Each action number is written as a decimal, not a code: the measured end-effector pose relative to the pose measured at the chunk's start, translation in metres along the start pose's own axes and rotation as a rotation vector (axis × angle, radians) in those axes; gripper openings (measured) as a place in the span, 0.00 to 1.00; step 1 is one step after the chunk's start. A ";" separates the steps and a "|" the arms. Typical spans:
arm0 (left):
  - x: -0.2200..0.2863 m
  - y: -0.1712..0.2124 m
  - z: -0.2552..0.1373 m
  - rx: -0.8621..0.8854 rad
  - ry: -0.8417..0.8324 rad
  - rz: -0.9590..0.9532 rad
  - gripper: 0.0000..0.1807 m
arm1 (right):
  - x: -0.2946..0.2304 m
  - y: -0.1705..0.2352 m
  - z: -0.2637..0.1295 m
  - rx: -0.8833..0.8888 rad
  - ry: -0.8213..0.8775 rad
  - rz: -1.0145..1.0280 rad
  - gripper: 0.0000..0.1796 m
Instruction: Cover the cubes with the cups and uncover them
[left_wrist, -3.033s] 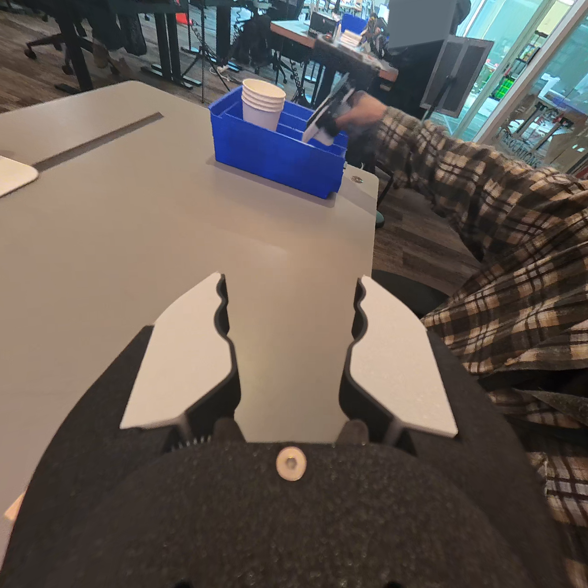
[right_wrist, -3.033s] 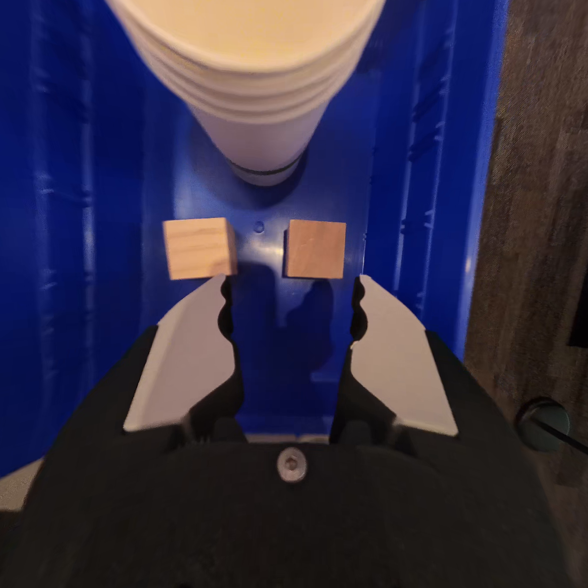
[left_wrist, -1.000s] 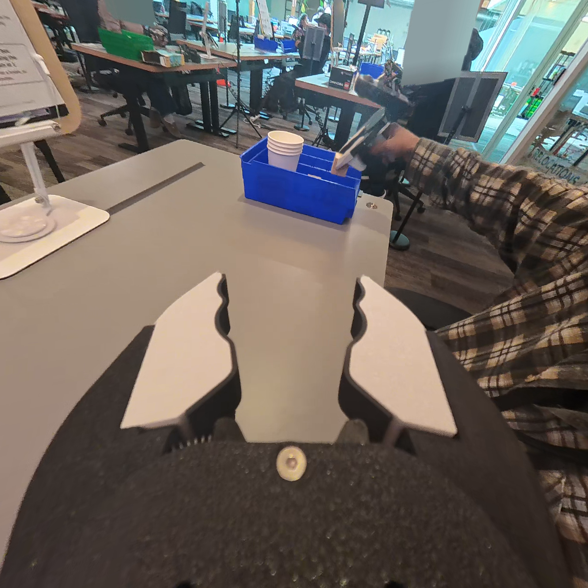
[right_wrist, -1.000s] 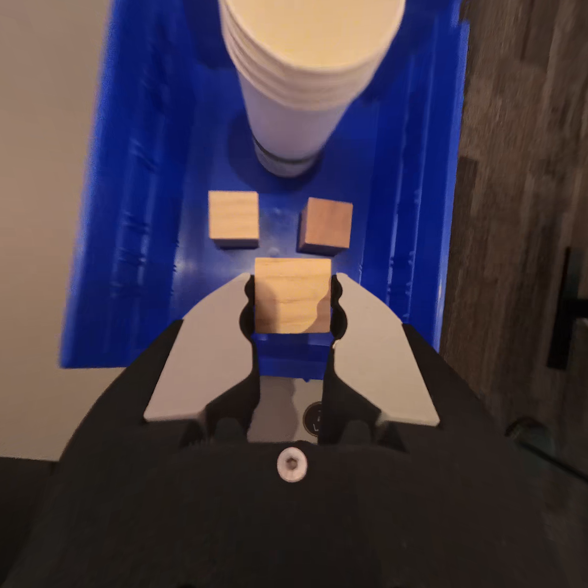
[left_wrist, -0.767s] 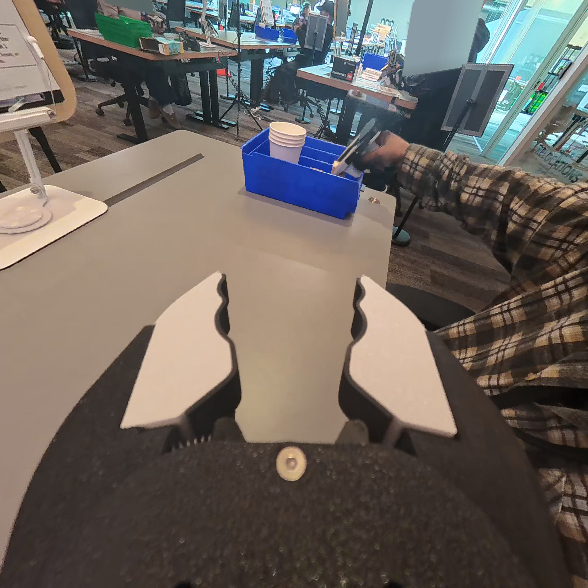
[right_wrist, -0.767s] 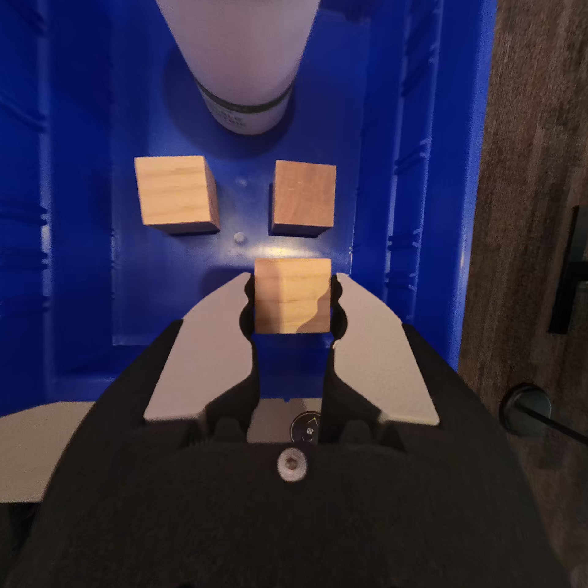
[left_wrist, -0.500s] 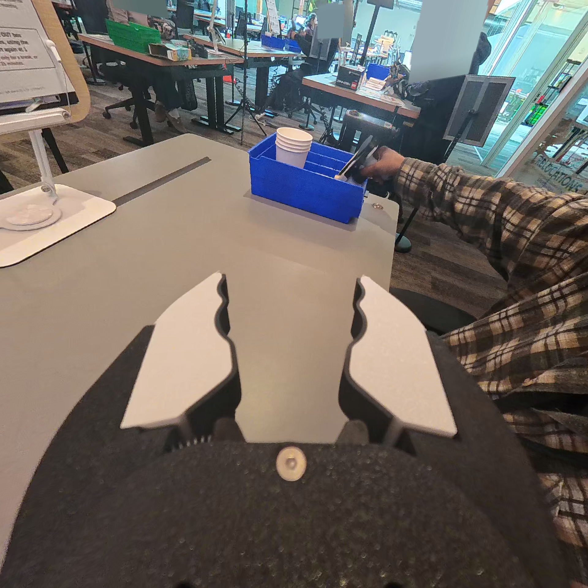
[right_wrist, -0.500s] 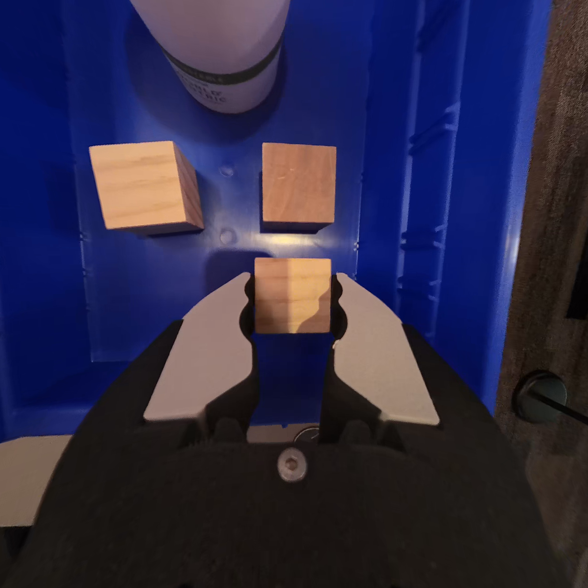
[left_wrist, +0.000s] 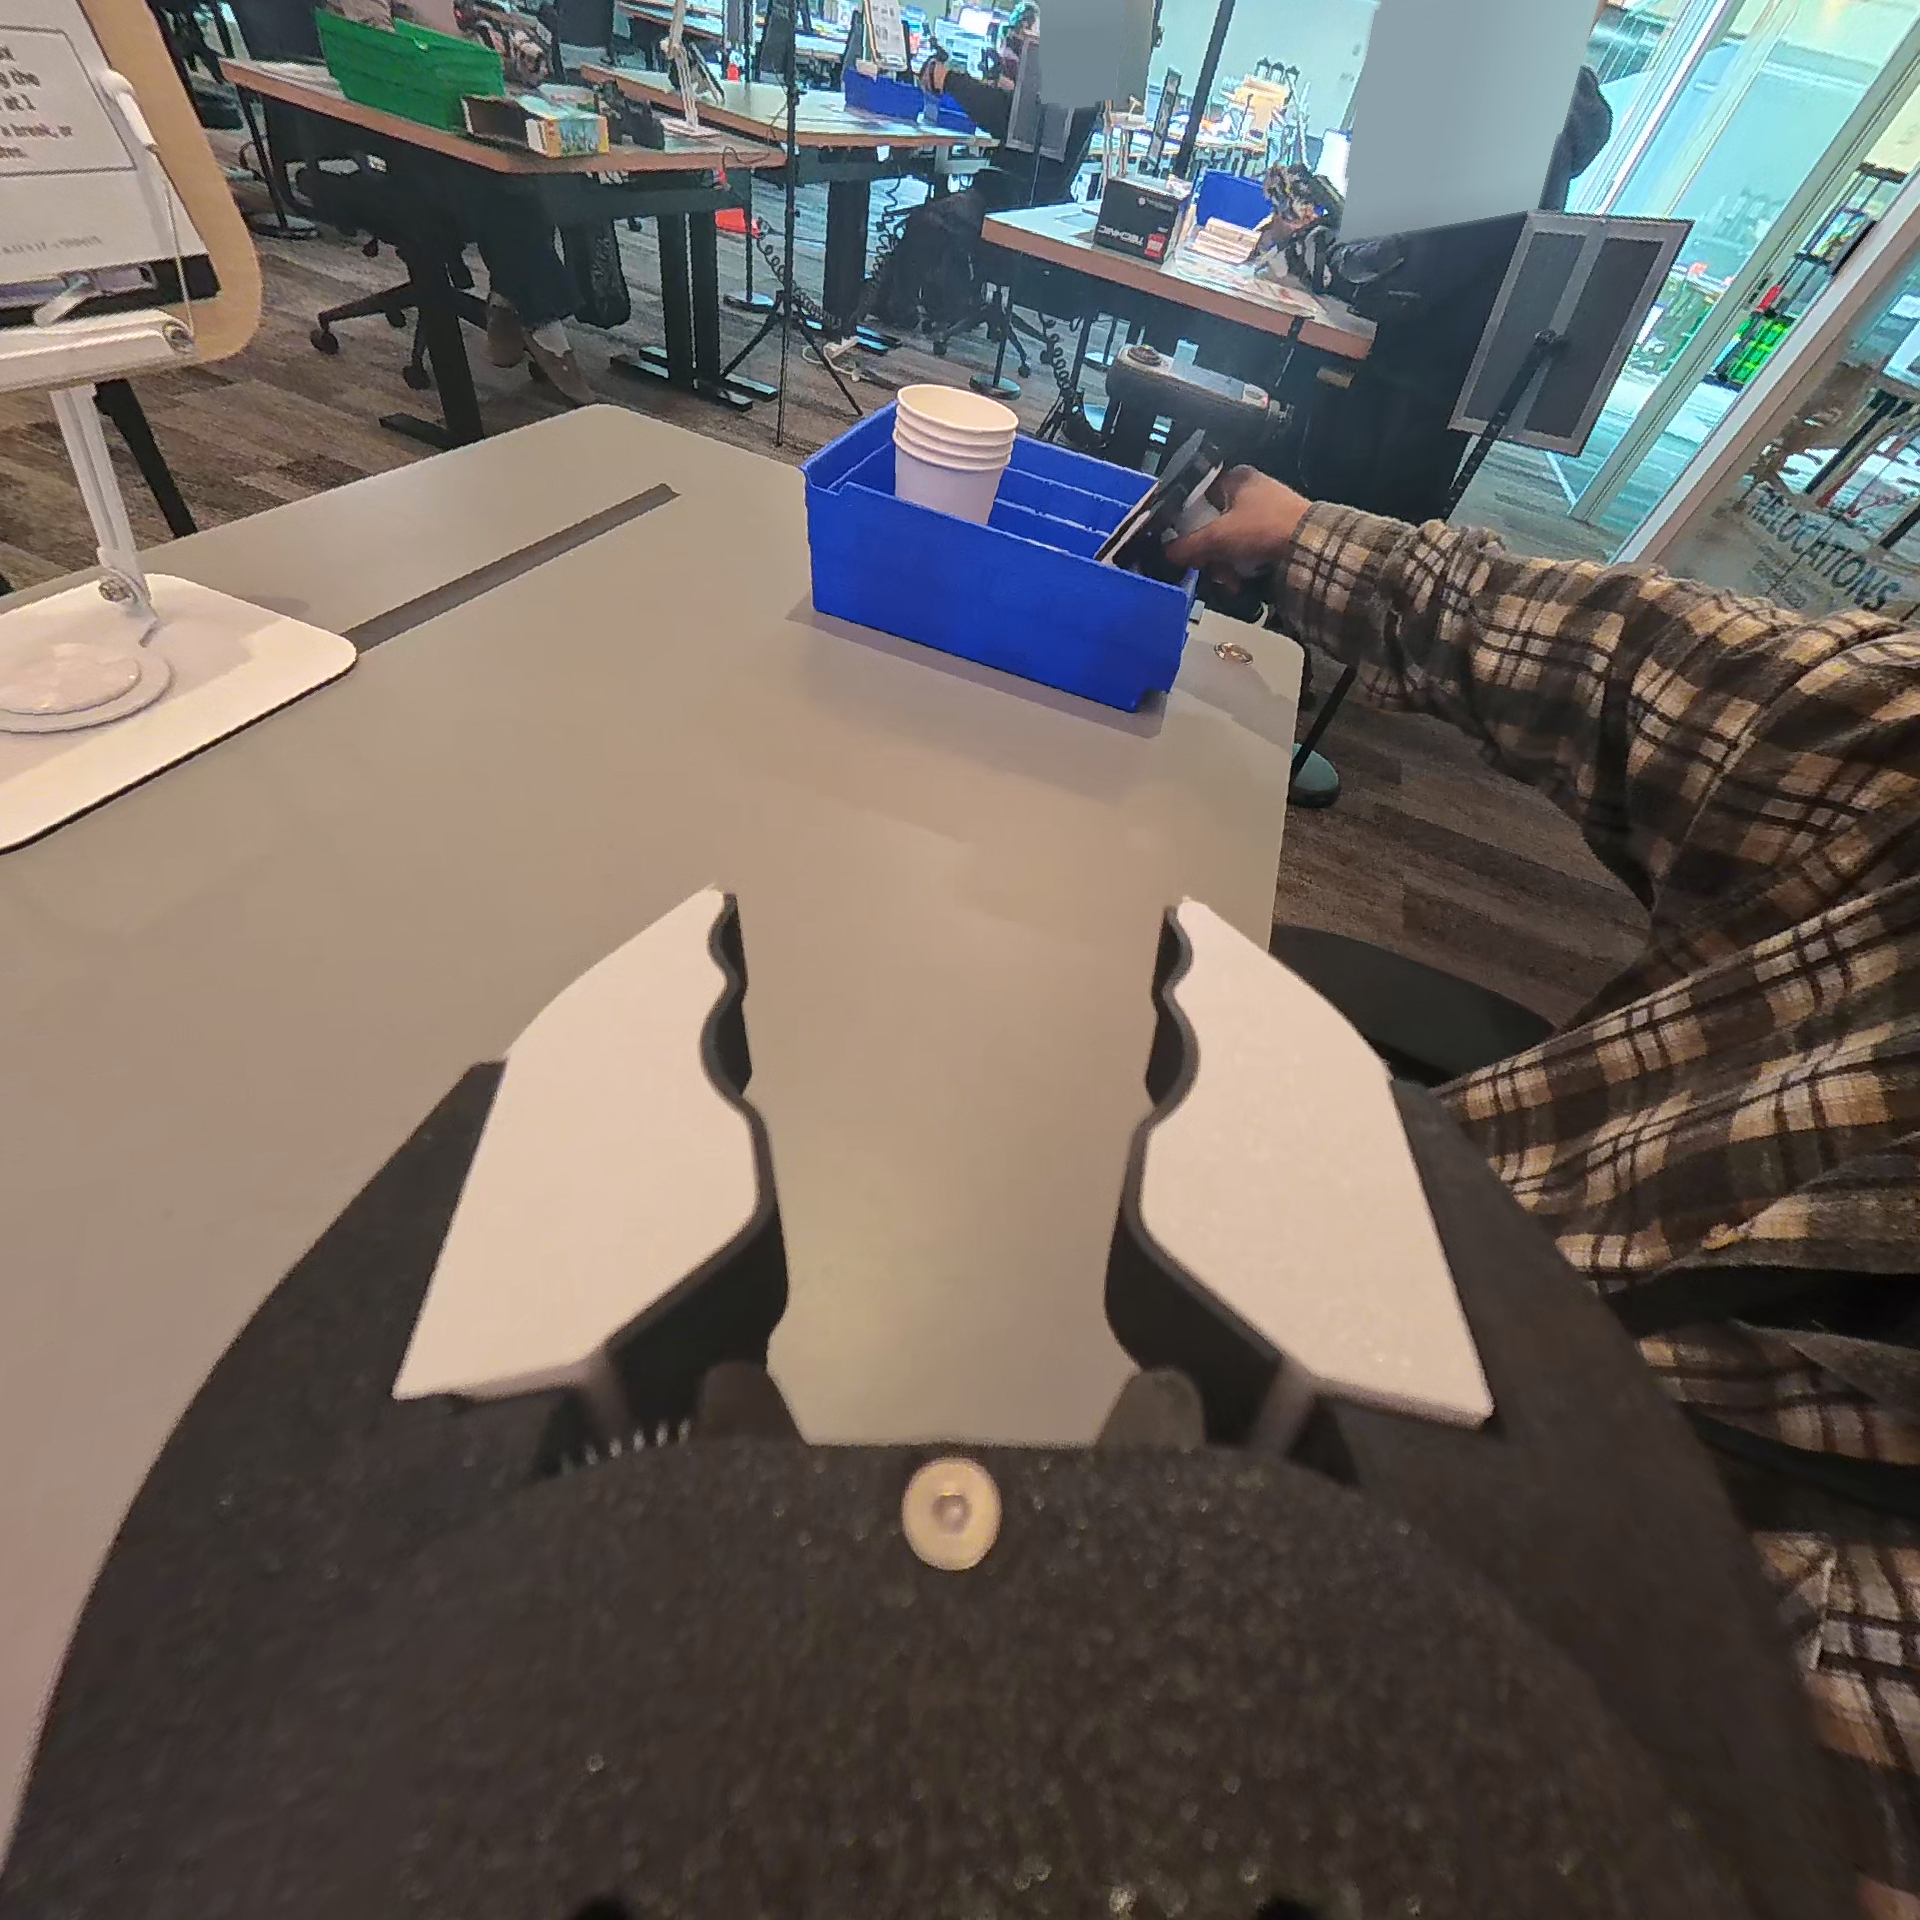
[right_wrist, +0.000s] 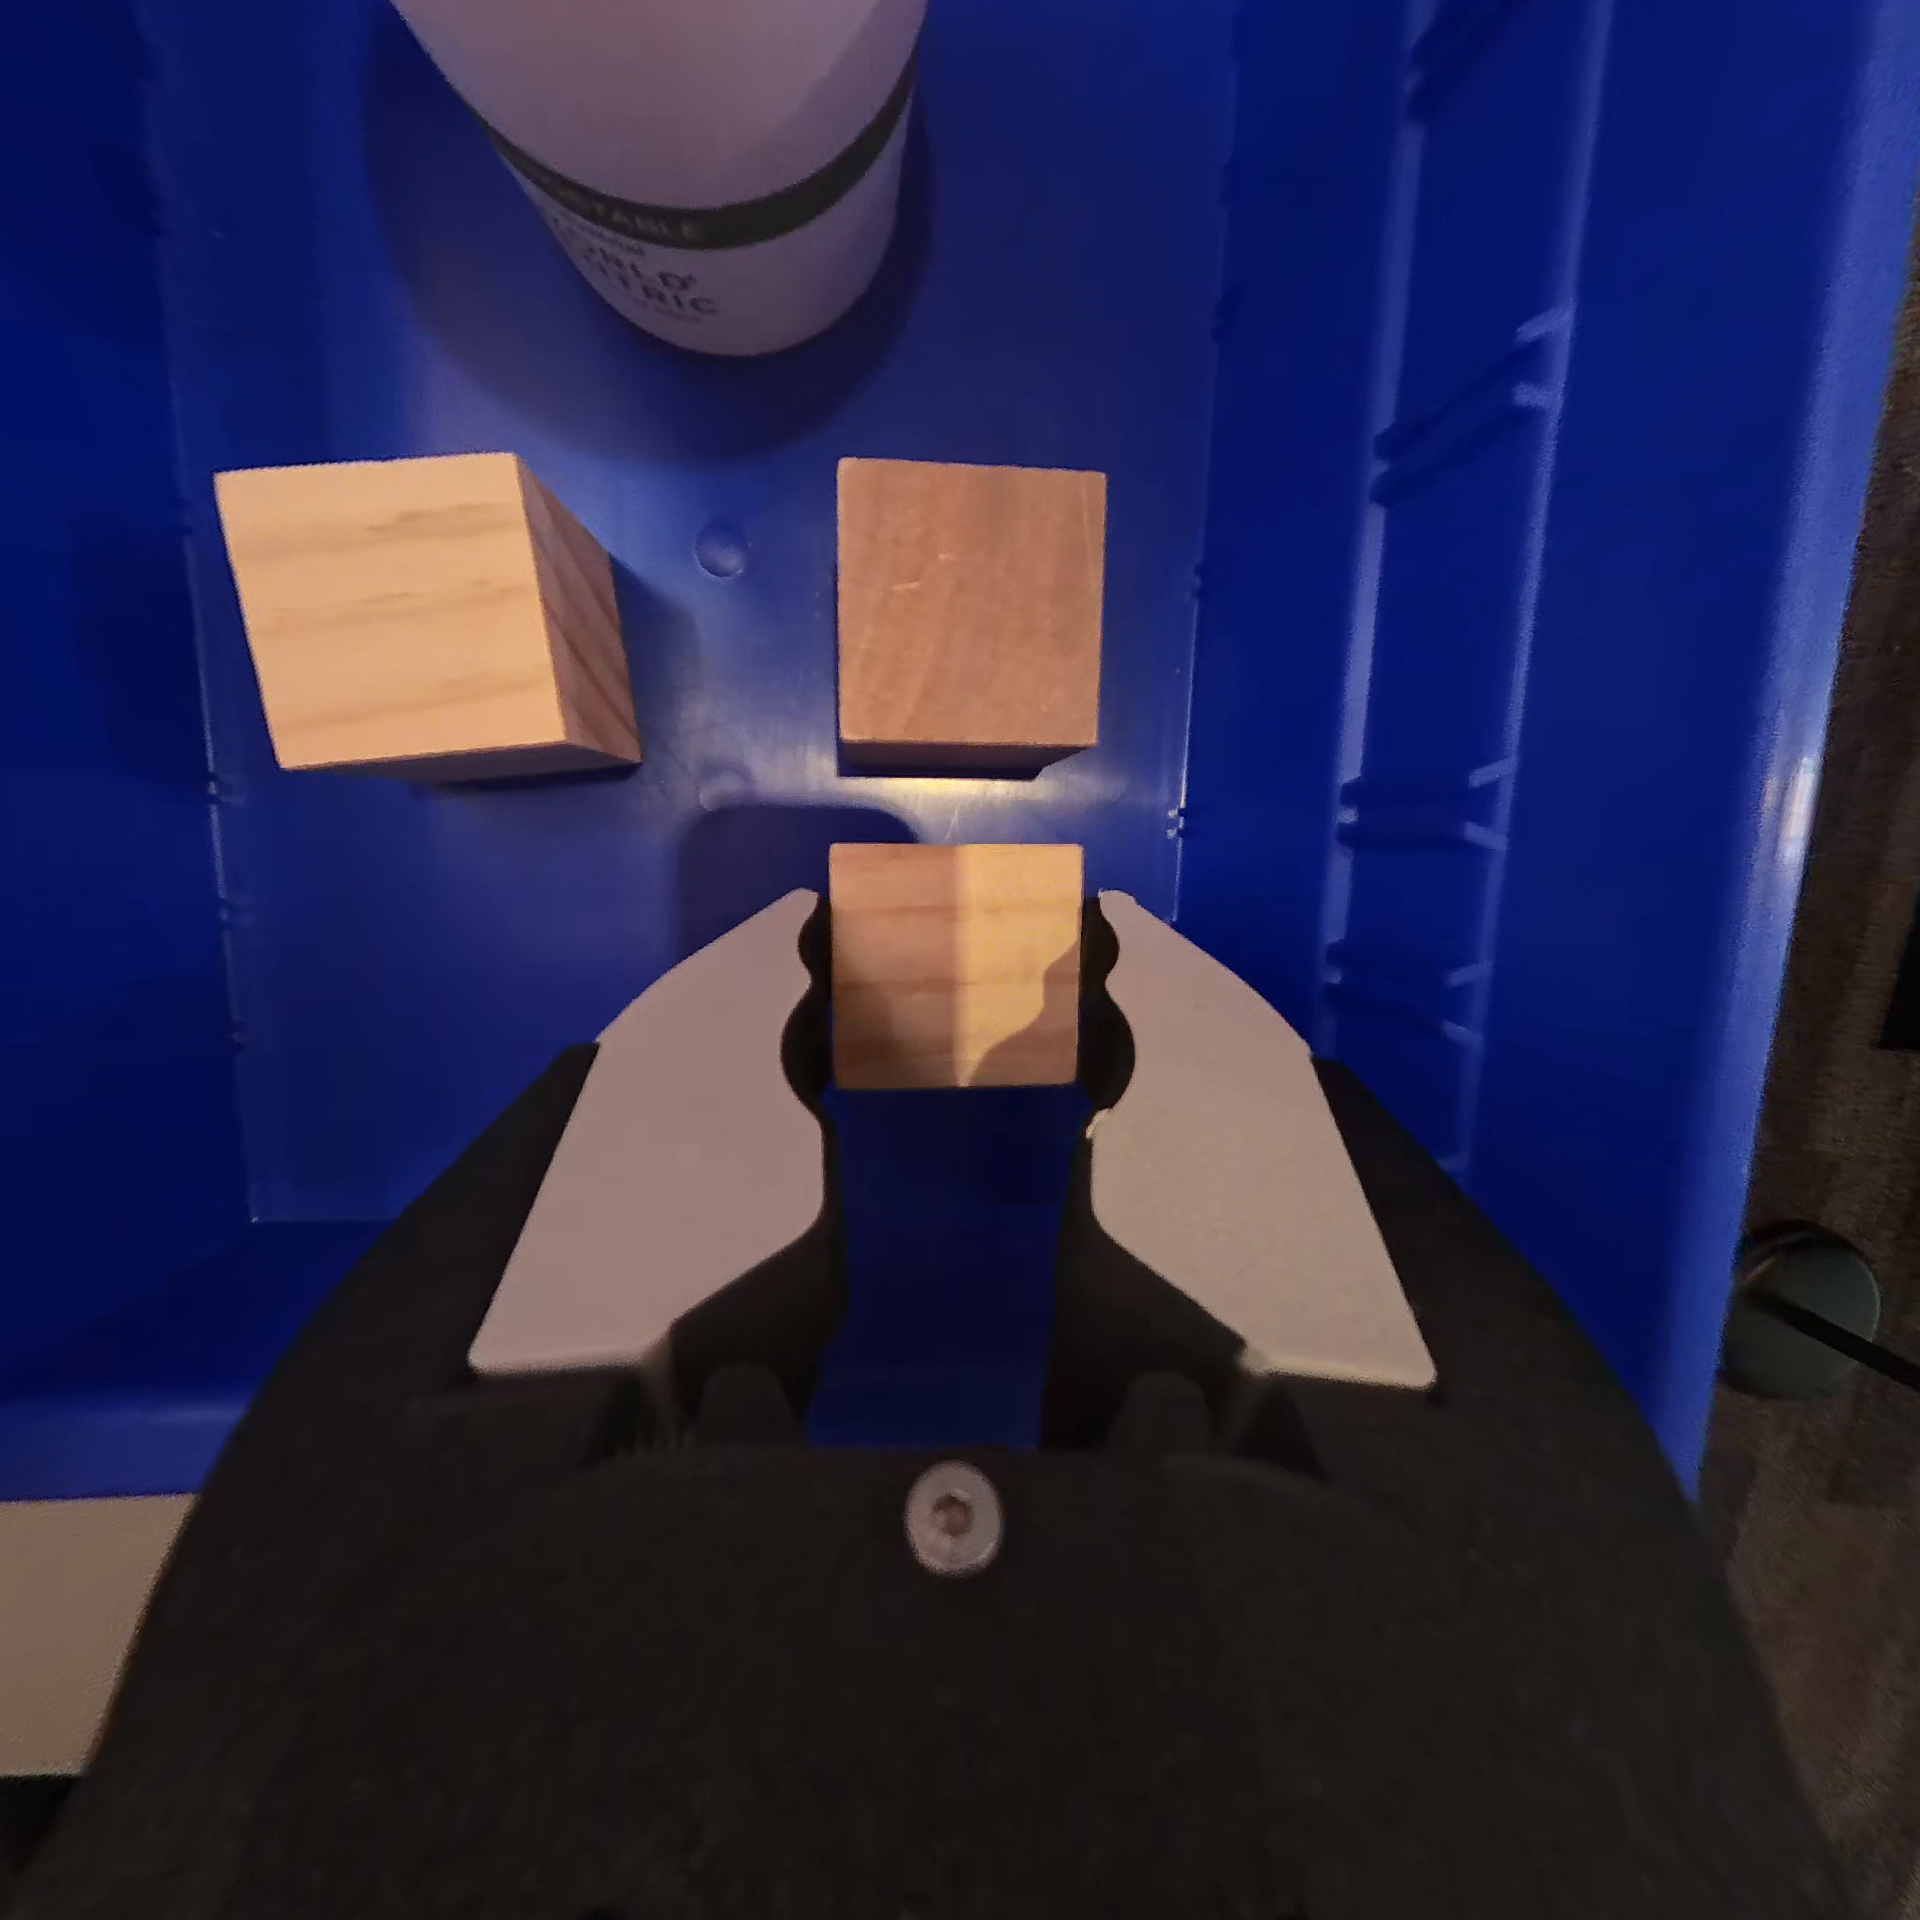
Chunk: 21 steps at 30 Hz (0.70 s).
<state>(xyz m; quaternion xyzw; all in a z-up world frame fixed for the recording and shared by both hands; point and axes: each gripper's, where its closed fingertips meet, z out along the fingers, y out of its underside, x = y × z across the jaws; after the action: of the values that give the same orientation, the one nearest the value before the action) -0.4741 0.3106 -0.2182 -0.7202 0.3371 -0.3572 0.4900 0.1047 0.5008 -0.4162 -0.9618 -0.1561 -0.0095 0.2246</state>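
My right gripper (right_wrist: 956, 961) is shut on a pale wooden cube (right_wrist: 956, 966) and holds it low inside the blue bin (right_wrist: 1455, 623). Two more wooden cubes lie on the bin floor beyond it, one on the left (right_wrist: 416, 613) and one on the right (right_wrist: 968, 613). A stack of white paper cups (right_wrist: 707, 177) stands upright behind them. My left gripper (left_wrist: 948, 971) is open and empty above the grey table (left_wrist: 520, 831). From there the bin (left_wrist: 987, 592), the cups (left_wrist: 956, 452) and the right gripper (left_wrist: 1158, 514) show at the table's far right corner.
A white stand with a flat base (left_wrist: 125, 665) sits at the table's left edge. A dark slot (left_wrist: 509, 566) runs across the tabletop. The plaid-sleeved arm (left_wrist: 1558, 707) reaches over the right table edge. Desks and chairs stand beyond the table.
My right gripper, shut on the cube throughout the last second, has sunk deeper into the bin, nearer the two resting cubes. Three seconds ago it was open and empty. The left gripper stays open.
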 end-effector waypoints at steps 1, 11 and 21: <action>0.000 0.000 0.000 -0.002 0.000 0.002 0.41 | 0.000 0.000 0.000 -0.001 -0.001 -0.001 0.25; 0.001 -0.003 -0.005 0.014 -0.004 0.006 0.41 | -0.001 0.001 -0.007 0.008 0.013 -0.009 0.45; -0.008 -0.021 -0.044 0.109 -0.077 0.012 0.41 | -0.045 -0.063 -0.115 0.206 0.086 -0.172 0.51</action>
<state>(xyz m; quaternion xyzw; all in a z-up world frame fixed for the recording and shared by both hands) -0.5123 0.3032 -0.1878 -0.7037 0.3022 -0.3441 0.5432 0.0486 0.4912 -0.2897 -0.9154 -0.2284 -0.0541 0.3271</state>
